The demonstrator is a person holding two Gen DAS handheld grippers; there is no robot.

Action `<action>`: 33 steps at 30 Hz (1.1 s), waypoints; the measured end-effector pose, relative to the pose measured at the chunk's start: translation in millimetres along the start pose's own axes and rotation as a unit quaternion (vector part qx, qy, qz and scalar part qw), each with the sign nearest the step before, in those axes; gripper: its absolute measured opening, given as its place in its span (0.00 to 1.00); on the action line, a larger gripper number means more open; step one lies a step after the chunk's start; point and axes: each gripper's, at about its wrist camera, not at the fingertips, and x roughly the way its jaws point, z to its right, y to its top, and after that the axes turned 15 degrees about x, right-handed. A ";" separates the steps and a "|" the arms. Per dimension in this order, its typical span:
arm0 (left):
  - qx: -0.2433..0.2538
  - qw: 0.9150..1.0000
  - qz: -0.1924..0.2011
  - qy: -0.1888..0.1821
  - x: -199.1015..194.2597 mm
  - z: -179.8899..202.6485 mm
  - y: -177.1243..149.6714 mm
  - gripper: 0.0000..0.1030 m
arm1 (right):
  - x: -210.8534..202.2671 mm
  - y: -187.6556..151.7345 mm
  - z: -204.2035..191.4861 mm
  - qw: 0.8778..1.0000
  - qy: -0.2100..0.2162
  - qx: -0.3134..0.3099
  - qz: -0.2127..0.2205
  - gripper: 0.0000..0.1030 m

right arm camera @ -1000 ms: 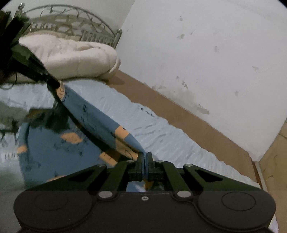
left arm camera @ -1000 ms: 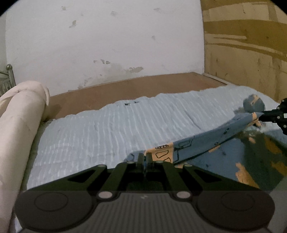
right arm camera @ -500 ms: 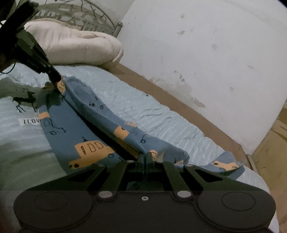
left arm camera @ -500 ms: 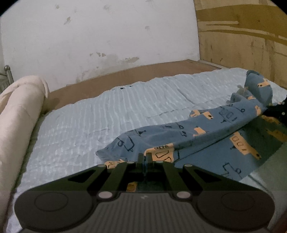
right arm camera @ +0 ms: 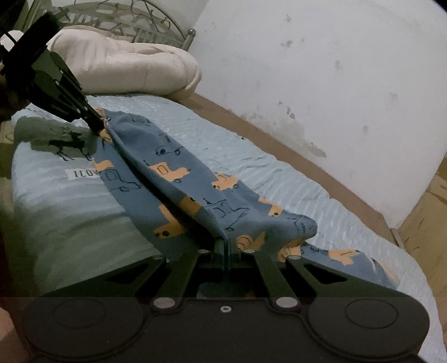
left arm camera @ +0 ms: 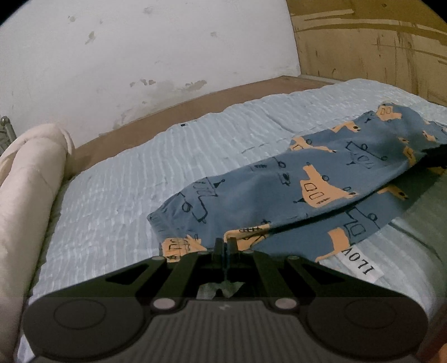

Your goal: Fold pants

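Since the frames one second back, pants [left arm camera: 307,192] have dropped from a taut raised span to a drape lying on the blue bedspread [left arm camera: 195,156]; both grippers now sit lower and closer to the bed.

Pose: left gripper [left arm camera: 224,245] is low over the near edge of the bed, pointing across it toward the white wall [left arm camera: 167,42]. In the right wrist view it enters from the upper left [right arm camera: 97,127], angled down to the cloth. Right gripper [right arm camera: 225,245] is low as well, aimed along the length of the pants toward the left gripper.

Surroundings: cream quilt [right arm camera: 125,64] bunched at the metal headboard [right arm camera: 134,14]; brown bed frame [left arm camera: 173,111] along the wall; wooden panel [left arm camera: 377,50] at the far end. A grey-green garment with a deer print [right arm camera: 69,142] and a white label [left arm camera: 360,262] lies under the pants, partly covered by them.

Fingers: left pair pressed together, pinching one end of the pants. Right pair pressed together on the opposite end, cloth rising in a ridge from the tips. Pants run folded lengthwise between the two grips, top layer over bottom, a loose flap [right arm camera: 343,254] spilling to the right of the right gripper.
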 end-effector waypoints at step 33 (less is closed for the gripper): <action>-0.066 0.996 0.048 -0.044 -17.0 85.1 52.9 0.99 | -76.0 -53.4 83.7 0.974 -0.042 0.221 0.030 0.99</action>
